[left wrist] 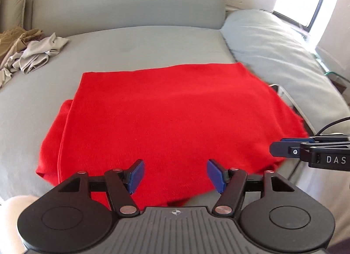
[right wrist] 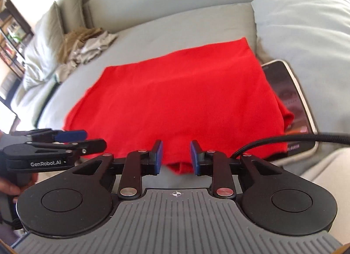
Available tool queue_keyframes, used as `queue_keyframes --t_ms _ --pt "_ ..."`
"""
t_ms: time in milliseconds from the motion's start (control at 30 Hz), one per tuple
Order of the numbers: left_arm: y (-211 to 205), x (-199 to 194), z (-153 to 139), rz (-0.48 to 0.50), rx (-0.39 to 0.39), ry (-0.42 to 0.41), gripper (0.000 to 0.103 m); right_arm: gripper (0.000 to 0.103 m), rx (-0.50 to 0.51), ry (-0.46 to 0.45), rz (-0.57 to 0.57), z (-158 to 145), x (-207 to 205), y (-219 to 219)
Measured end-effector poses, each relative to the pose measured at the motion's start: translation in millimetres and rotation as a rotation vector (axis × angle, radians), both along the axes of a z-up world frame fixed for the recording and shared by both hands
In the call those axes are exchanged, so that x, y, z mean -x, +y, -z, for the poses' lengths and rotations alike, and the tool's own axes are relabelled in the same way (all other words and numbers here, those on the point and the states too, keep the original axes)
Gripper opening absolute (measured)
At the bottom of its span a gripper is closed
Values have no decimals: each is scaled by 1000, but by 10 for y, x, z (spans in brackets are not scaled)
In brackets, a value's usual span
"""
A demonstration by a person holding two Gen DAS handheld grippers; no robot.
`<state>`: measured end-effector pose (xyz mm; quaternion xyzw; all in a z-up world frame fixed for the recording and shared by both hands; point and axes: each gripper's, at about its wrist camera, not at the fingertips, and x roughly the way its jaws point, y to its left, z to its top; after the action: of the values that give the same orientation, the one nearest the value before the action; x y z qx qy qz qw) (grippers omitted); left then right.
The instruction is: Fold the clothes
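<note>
Red folded garment [left wrist: 170, 118] lies on grey sofa [left wrist: 131, 41]; left tongs [left wrist: 175, 177] wide, right tongs [right wrist: 176, 158] narrower, both empty.

"DAS" on right hand-held gripper [left wrist: 282, 147]; "GenRobot.AI" on left hand-held gripper [right wrist: 87, 139].

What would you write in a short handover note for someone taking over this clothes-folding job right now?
Left tongs: open, over the near edge of the red garment, gripping nothing.
Right tongs: part open, a bunched bit of the near edge between the pads, not clamped.
The garment lies partly folded on the grey couch, its right edge over a tablet.
Unfolded clothes are heaped at the far left.
Left: finish the red fold, then the heap.
</note>
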<state>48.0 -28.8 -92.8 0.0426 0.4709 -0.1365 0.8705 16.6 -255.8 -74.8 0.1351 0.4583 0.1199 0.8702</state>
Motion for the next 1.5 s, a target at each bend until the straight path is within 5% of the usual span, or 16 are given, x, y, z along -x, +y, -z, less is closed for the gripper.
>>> queue_keyframes --t_ms 100,300,367,433,633,833,1067,1500 --pt "38 13 153 -28 -18 76 69 30 18 43 6 119 -115 16" --pt "111 205 54 -18 -37 121 66 35 -40 183 -2 116 -28 -176" --pt "132 201 5 -24 -29 104 68 37 -63 158 18 11 21 -249" --pt "150 171 -26 -42 -21 85 68 54 -86 133 37 -93 70 -323" --pt "242 65 -14 -115 31 91 68 69 -134 45 177 -310 93 -571" --pt "231 138 6 -109 28 103 68 64 -501 181 421 146 232 -859" --pt "181 217 -54 -101 4 81 70 64 -578 239 525 545 288 -779" --pt "203 354 -96 -104 -13 79 71 62 -547 43 561 719 179 -704"
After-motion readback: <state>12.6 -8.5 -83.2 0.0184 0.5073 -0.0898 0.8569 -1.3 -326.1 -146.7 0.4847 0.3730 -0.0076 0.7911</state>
